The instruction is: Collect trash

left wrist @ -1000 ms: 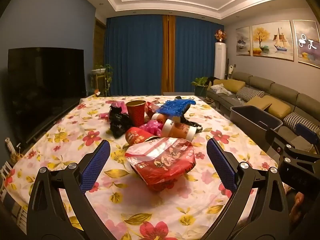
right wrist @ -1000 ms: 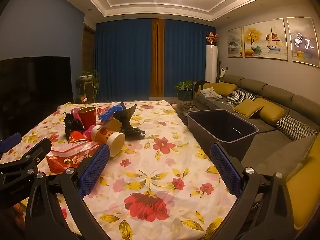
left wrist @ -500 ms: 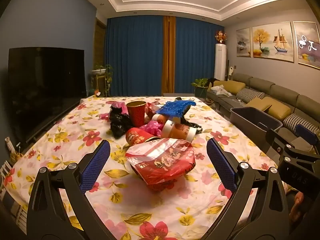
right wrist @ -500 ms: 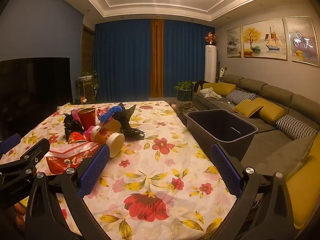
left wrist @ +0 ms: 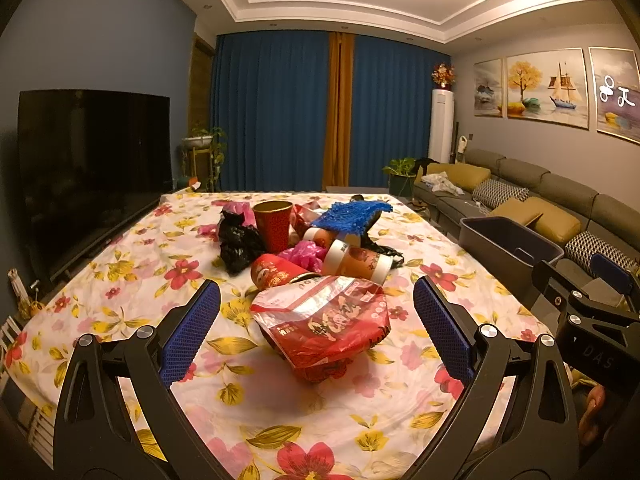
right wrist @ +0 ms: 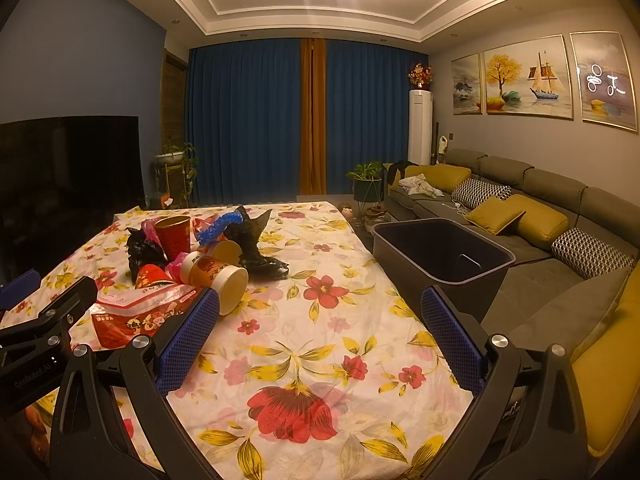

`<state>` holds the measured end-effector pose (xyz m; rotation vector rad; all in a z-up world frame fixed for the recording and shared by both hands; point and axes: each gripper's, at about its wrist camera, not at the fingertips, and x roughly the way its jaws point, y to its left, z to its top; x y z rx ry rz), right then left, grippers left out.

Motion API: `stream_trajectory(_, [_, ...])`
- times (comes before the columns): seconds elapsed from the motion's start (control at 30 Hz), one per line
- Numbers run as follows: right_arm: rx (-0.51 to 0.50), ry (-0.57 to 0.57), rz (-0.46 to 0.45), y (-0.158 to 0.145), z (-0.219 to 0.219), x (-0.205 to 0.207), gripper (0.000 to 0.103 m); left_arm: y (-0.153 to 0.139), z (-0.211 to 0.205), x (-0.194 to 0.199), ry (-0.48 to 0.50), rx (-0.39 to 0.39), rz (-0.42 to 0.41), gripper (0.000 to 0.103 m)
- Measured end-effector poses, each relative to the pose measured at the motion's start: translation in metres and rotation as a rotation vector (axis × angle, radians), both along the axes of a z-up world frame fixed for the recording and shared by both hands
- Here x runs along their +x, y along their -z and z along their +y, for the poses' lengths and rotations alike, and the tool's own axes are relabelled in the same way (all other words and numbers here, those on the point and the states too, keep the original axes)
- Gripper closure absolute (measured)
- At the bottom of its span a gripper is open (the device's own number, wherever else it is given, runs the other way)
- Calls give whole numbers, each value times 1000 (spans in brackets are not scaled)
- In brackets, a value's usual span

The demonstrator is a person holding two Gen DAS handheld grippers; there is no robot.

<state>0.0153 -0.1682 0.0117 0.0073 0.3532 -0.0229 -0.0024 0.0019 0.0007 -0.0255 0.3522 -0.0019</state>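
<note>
With both our left tool (left wrist: 316, 328) and right tool (right wrist: 320, 332) spread apart and empty, the crinkly red snack bag (left wrist: 324, 324) at 12 o'clock on the bench (left wrist: 132, 280) may slip from a shallow pinch, or nudge the paper cup (left wrist: 356, 262) behind it rolling.

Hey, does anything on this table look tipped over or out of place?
Yes. A paper tub lies on its side on the tablecloth, open end toward the camera, and a second cup behind it is tipped too. The red cup stands upright.
</note>
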Motion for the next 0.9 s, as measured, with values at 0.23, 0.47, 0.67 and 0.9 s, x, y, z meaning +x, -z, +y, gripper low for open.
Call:
stream_trajectory(0.23, [1,0,0,0,0,0,5,1,-1,-1,1,-1,-1,8])
stream_trajectory(0.47, [2,0,0,0,-1,0,5,1,0,0,0,-3,-1,8])
stream_trajectory(0.67, [3,1,-1,0,-1,0,5,1,-1,0,1,-3,0,8])
stream_trajectory(0.9, [3,0,-2,0,-1,0,5,2,-3,0,2,-5,-1,8])
